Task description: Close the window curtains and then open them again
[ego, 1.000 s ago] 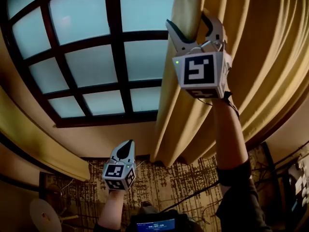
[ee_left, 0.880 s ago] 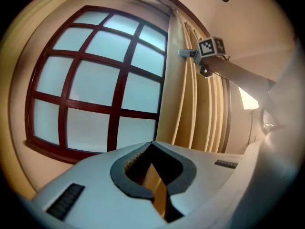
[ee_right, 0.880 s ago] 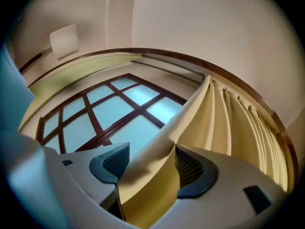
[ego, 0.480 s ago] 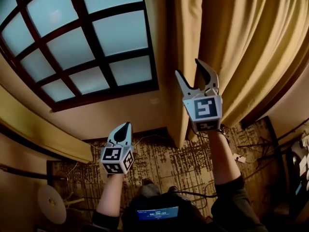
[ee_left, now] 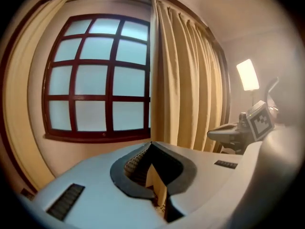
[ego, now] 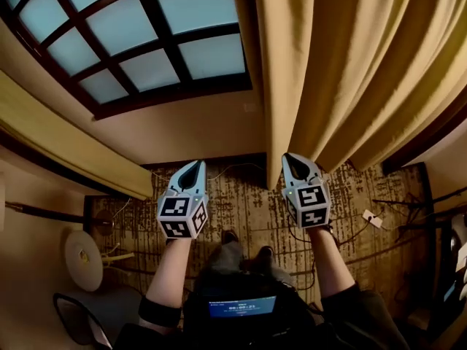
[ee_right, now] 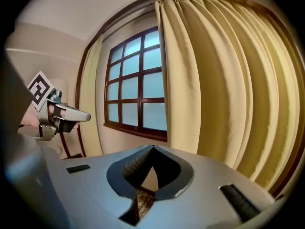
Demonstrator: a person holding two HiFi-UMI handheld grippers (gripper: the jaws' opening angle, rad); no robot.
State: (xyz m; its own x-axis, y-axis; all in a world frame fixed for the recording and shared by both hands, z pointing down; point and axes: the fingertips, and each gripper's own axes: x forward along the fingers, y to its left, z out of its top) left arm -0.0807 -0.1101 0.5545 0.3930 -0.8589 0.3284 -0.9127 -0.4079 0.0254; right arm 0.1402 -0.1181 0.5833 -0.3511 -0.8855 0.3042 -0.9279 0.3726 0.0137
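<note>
Left tool (ego: 194, 168) and right tool (ego: 293, 160) are both closed and empty; the right's jaws have just been closing, with nothing between them. Right curtain (ego: 343, 64) is bunched beside the window (ego: 146, 35), left curtain (ego: 66, 148) at the far side, glass uncovered. Reopening is judged done. Tools are best held low, clear of fabric.

Grey left tongs (ego: 195, 166), right tongs (ego: 293, 159), black-and-white marker cubes (ego: 182, 218), dark sleeves (ego: 363, 313).
</note>
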